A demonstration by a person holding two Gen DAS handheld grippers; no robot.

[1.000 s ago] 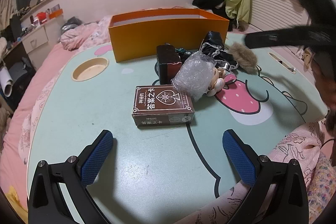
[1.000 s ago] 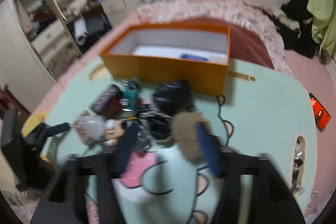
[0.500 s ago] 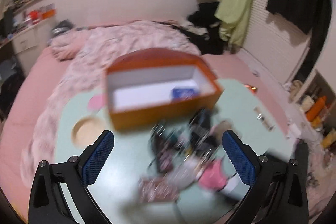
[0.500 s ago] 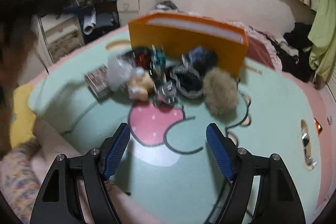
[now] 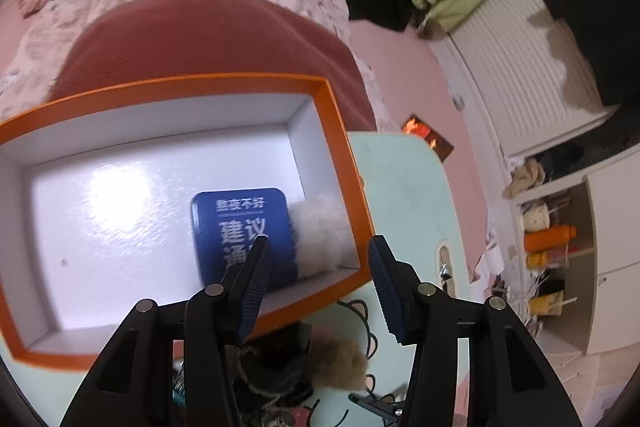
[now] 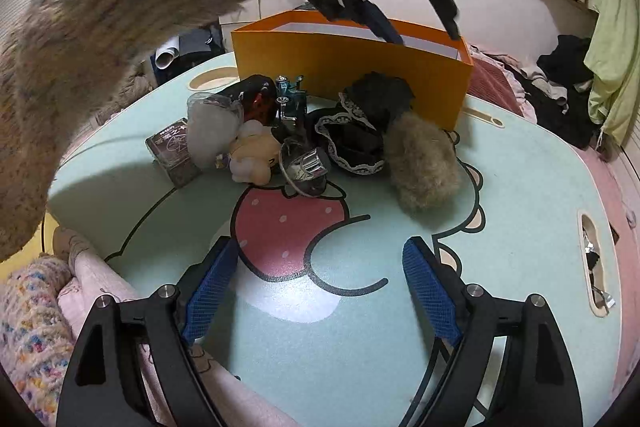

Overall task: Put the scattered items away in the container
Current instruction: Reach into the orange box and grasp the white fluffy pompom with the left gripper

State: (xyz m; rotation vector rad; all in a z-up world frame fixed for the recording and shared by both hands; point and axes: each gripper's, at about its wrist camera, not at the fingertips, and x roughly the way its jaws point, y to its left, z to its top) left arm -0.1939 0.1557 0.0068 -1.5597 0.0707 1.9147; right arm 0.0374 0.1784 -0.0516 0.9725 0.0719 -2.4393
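Black right tool [image 6: 320,283] with blue ribbed pads and silver screws; fuzzy speckled sleeve [image 6: 80,67].

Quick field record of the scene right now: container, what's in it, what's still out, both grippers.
container: orange box, open top, white inside
inside: blue tin and a white fluffy item, side by side at one end
still on table: brown fur ball, black lace item, card box, small doll, bubble-wrapped item
left gripper: above the box, jaws closing, nothing between them
right gripper: over the table, jaws opening, empty
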